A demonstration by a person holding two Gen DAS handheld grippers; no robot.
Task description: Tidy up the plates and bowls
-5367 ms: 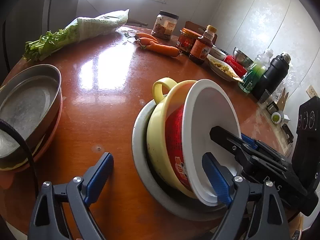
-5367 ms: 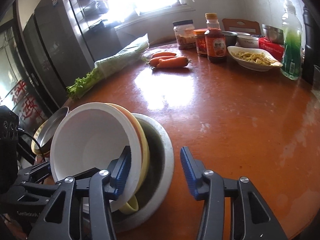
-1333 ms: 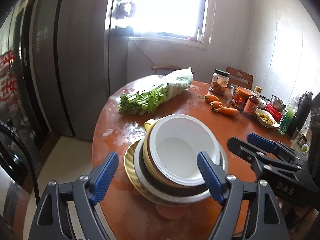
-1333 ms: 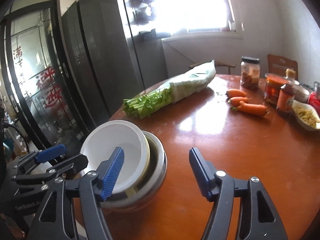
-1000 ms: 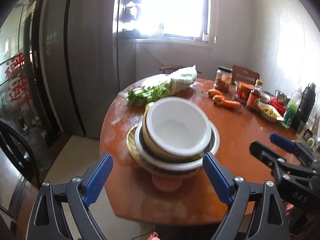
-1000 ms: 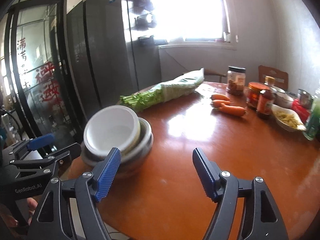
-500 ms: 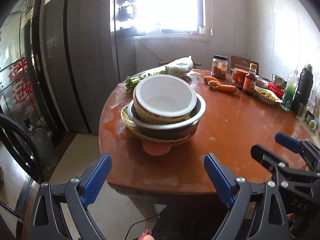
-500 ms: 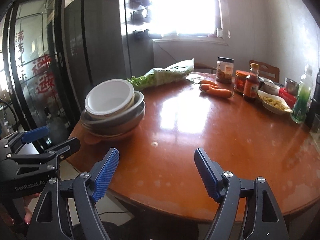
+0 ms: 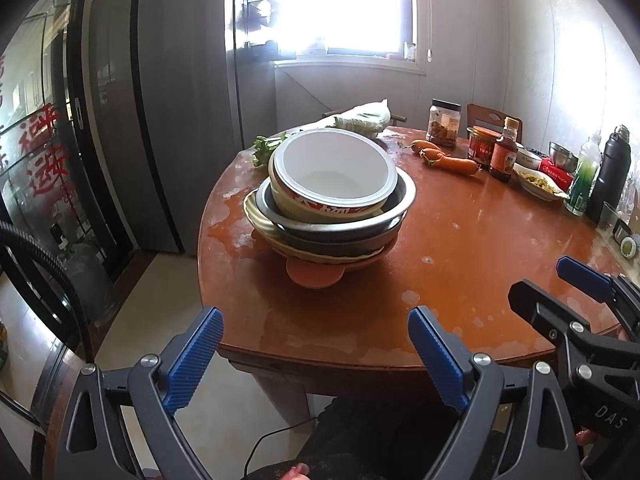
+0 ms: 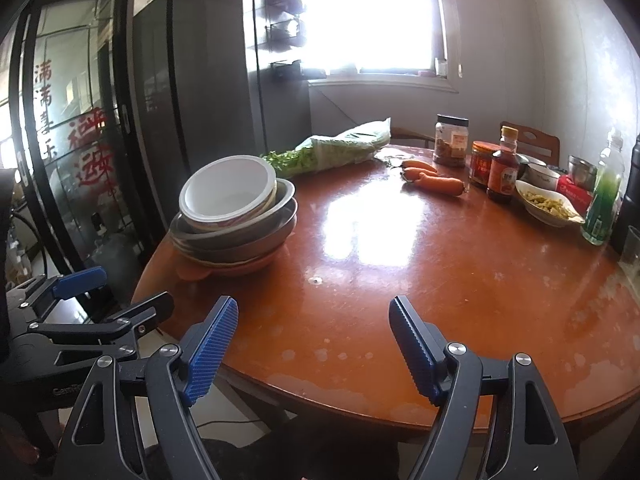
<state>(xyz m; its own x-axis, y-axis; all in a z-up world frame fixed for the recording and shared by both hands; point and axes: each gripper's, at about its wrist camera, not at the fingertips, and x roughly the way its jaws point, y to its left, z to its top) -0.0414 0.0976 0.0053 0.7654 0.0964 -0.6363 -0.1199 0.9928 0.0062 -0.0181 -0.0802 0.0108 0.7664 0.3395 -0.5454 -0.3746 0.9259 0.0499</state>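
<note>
Home kitchen: fridge (image 10: 208, 80), dining table (image 10: 400, 264).

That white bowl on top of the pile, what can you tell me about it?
The white bowl is round and deep, plain white inside, with a red printed band outside. It looks empty and sits upright, slightly tilted, nested in a yellowish bowl, which rests in a metal basin atop the stack, near the table edge. Neither gripper touches it.

Left gripper (image 9: 314, 354) and right gripper (image 10: 312, 344) side by side, both angled downward, fingers (image 9: 195, 356) spread wide, nothing held.
</note>
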